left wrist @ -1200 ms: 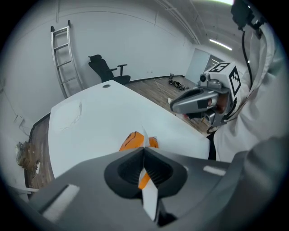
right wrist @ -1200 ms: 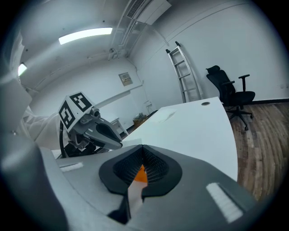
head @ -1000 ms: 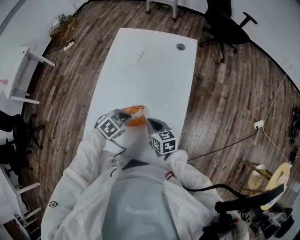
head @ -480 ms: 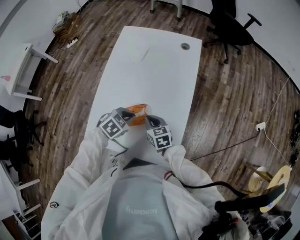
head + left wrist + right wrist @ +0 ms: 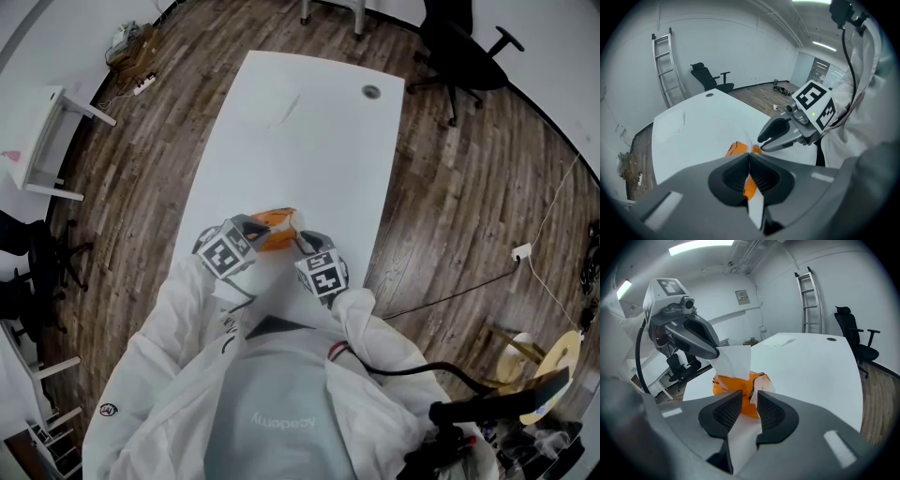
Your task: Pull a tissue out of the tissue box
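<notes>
An orange tissue pack (image 5: 275,228) lies on the white table (image 5: 300,141) close to its near edge. My left gripper (image 5: 258,228) is shut on a white tissue (image 5: 735,359) that stands up out of the pack (image 5: 736,383); its tips (image 5: 715,352) pinch the sheet's top corner. In the left gripper view the jaws (image 5: 749,161) are pressed together, with the pack (image 5: 737,148) just beyond. My right gripper (image 5: 302,242) sits low at the pack's right end. Its pads (image 5: 749,401) stand slightly apart with orange wrapper showing in the gap; I cannot see them pressing it.
A round cable hole (image 5: 371,92) sits at the table's far end. A black office chair (image 5: 459,47) stands beyond the table, a small white side table (image 5: 47,141) at the left. A ladder (image 5: 663,65) leans on the far wall.
My right gripper has come down and in toward the pack's right end and rolled a little. The left gripper and the pack have kept still.
</notes>
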Demonstrator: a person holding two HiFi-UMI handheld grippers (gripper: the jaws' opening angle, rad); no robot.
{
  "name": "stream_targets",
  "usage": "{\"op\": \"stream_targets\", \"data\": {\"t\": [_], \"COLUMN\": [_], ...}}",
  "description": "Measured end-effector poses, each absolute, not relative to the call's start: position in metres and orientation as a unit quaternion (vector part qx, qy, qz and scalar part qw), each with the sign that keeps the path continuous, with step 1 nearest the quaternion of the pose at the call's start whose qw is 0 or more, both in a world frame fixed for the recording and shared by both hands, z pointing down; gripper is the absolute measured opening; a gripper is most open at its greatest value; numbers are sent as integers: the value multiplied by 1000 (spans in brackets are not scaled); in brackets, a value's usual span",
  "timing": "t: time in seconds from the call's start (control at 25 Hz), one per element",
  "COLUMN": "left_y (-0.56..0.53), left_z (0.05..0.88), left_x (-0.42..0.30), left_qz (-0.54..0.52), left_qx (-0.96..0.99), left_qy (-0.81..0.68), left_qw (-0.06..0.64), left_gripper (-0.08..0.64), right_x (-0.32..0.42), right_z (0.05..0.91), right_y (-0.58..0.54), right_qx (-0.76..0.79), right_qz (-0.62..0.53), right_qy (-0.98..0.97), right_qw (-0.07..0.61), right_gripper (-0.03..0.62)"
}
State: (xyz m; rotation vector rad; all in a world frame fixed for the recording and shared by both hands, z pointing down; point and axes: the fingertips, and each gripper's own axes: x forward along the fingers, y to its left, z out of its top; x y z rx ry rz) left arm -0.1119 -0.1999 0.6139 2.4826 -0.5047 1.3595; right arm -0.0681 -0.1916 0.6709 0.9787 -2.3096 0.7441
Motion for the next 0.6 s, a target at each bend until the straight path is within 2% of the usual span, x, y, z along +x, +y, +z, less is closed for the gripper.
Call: {"op": "stream_targets", "data": {"t": [0.6], "left_y": [-197], "left_z": [618], "left_x": [-114], "left_qz": [467], "left_qx": [859], "left_qy": [-174], "left_qw": [114], "left_gripper": [0], "right_x": [-77], "right_z": [687], "right_y": [-195], "right_qx": [349], "right_qz": [225], "right_qy": [-851], "right_qw": [323], "right_gripper": [95]}}
